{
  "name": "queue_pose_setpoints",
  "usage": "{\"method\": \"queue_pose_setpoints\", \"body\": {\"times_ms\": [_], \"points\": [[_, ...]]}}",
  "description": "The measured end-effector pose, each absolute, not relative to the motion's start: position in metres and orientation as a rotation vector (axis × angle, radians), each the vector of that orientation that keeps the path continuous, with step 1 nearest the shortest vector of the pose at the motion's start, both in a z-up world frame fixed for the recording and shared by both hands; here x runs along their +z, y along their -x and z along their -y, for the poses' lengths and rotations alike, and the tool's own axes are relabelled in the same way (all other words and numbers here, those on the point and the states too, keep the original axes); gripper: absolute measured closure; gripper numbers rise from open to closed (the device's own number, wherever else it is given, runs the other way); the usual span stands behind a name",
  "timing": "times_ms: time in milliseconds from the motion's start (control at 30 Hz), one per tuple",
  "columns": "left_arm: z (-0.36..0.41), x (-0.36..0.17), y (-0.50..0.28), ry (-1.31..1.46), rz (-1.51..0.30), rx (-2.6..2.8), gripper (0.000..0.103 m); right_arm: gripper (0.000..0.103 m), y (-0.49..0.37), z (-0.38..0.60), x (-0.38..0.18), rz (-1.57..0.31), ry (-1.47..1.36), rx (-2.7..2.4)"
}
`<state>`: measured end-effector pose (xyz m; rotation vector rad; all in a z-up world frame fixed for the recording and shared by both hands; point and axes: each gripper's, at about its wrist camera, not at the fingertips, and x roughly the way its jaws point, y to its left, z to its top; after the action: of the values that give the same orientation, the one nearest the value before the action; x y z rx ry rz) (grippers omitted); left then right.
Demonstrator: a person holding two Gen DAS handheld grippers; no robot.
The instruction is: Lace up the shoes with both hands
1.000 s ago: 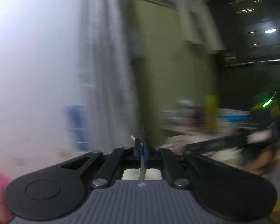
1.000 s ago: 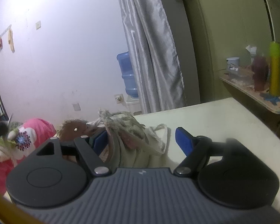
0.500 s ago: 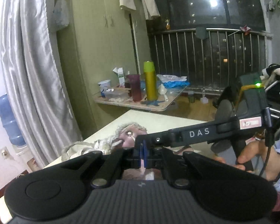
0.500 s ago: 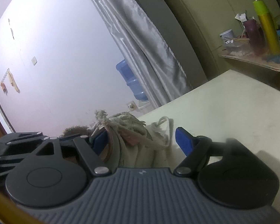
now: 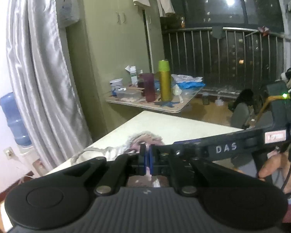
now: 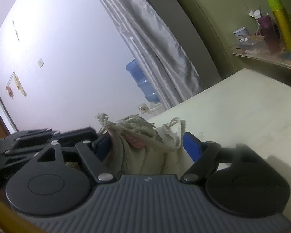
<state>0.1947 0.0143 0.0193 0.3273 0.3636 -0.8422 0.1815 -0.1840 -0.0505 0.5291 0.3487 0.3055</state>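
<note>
Dim indoor light, fisheye-warped edges.

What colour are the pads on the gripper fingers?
Blue, clearest on the right gripper pads in the right wrist view.

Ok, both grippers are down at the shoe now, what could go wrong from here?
1. The left gripper is pinched shut, but whether it holds a lace cannot be told; pulling might take nothing with it.
2. The right gripper is open with the shoe between its fingers; closing could clamp fabric, not the frayed lace.
3. The grippers sit close together and could collide.
</note>
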Motion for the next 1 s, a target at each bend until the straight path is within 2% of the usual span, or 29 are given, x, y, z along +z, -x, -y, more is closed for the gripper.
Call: {"method": "queue_pose_setpoints", "body": {"times_ms": [333, 433, 467, 500, 633, 767, 1000], "points": [[-0.019, 0.021, -0.199, -0.26, -0.315, -0.824, 0.098, 0.025, -0.181, 0.187, -0.05, -0.365, -0.536, 0.334], [-0.023, 0.025, -0.187, -0.239, -0.294, -0.823, 0.077, 0.025, -0.171, 0.193, -0.048, -0.357, -0.536, 0.353], [-0.024, 0.026, -0.182, -0.237, -0.291, -0.815, 0.067, 0.025, -0.165, 0.195, -0.047, -0.348, -0.534, 0.358], [-0.024, 0.028, -0.177, -0.235, -0.287, -0.807, 0.062, 0.025, -0.159, 0.199, -0.044, -0.331, -0.53, 0.35], [-0.025, 0.036, -0.156, -0.227, -0.274, -0.774, 0.06, 0.025, -0.142, 0.215, -0.034, -0.296, -0.542, 0.333], [-0.026, 0.044, -0.136, -0.219, -0.261, -0.742, 0.053, 0.024, -0.132, 0.231, -0.024, -0.256, -0.555, 0.308], [-0.003, 0.032, -0.115, -0.196, -0.331, -0.68, 0.054, 0.024, -0.139, 0.25, -0.021, -0.247, -0.609, 0.273]]}}
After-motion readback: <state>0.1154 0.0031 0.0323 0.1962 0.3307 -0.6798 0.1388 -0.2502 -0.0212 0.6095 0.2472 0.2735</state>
